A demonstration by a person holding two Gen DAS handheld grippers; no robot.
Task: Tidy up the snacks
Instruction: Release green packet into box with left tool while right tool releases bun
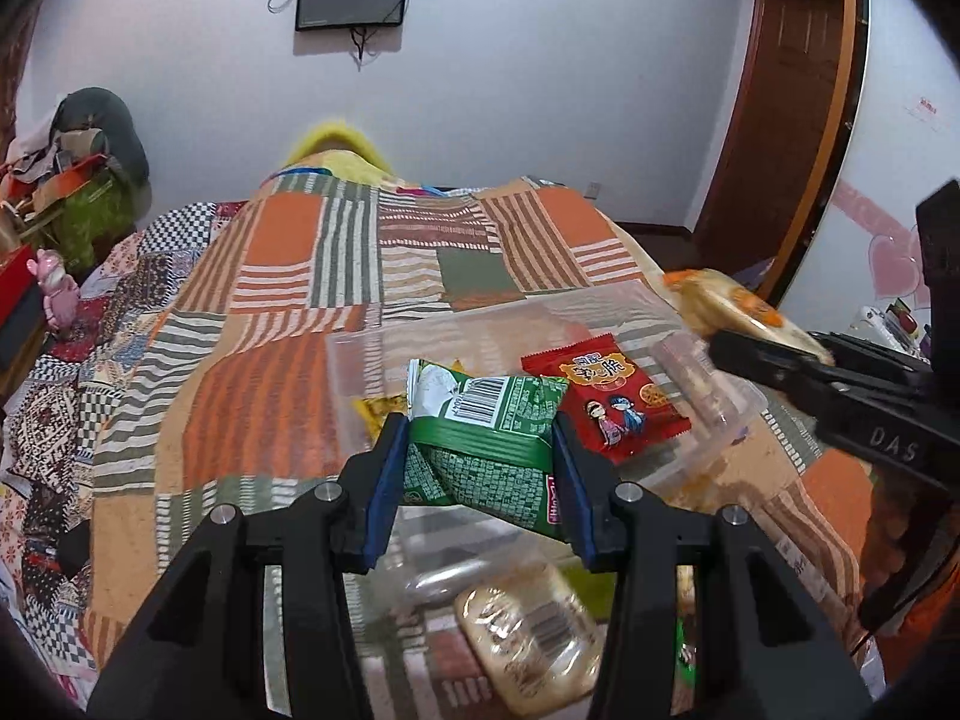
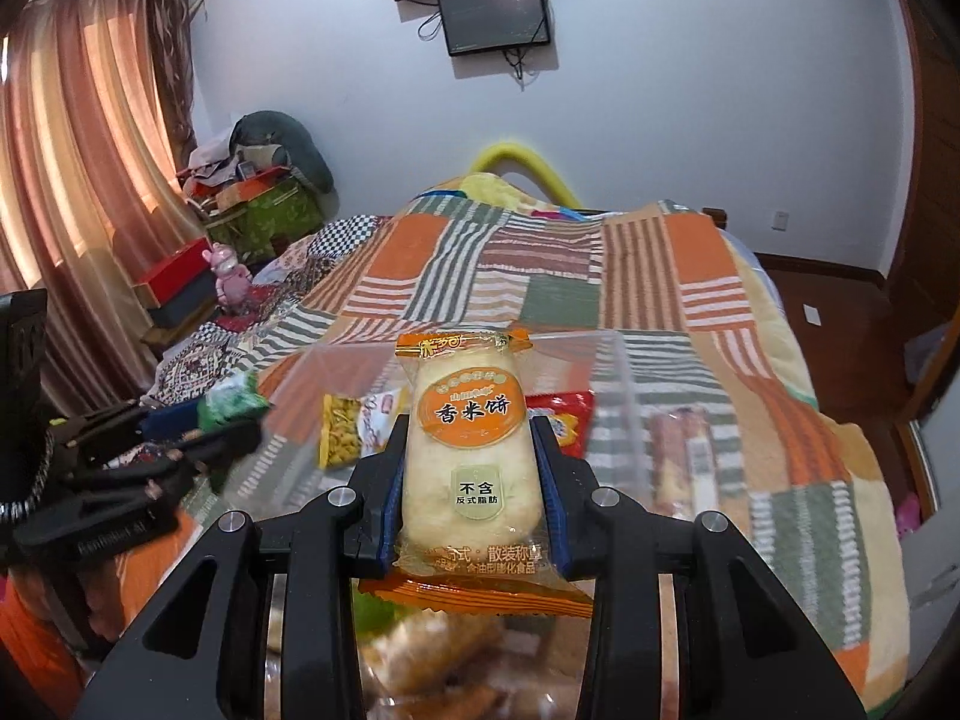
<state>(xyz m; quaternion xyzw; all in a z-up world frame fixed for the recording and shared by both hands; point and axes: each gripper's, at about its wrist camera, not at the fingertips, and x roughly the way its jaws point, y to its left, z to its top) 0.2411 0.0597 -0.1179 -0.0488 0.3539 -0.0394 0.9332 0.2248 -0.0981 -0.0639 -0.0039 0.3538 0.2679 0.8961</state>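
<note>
Pale wall (image 2: pixel 690 120), patchwork-covered bed (image 2: pixel 540 276), reddish curtains (image 2: pixel 78 180), wall-mounted screen (image 2: pixel 495 15), wooden door (image 1: pixel 780 90).

1. My right gripper (image 2: pixel 474 450) was clamped on a rice cracker packet (image 2: pixel 462 450), its blue pads pressing both sides of the wrapper.
2. The packet stood upright with its orange label facing the camera.
3. Behind it lay a clear plastic box (image 2: pixel 621 372) on the patchwork bedspread (image 2: pixel 540 276), holding a yellow snack bag (image 2: pixel 342 432) and a red snack packet (image 2: pixel 567 420).
4. At the left, my left gripper (image 2: pixel 198 420) held a green snack packet (image 2: pixel 231 402), blurred.
</note>
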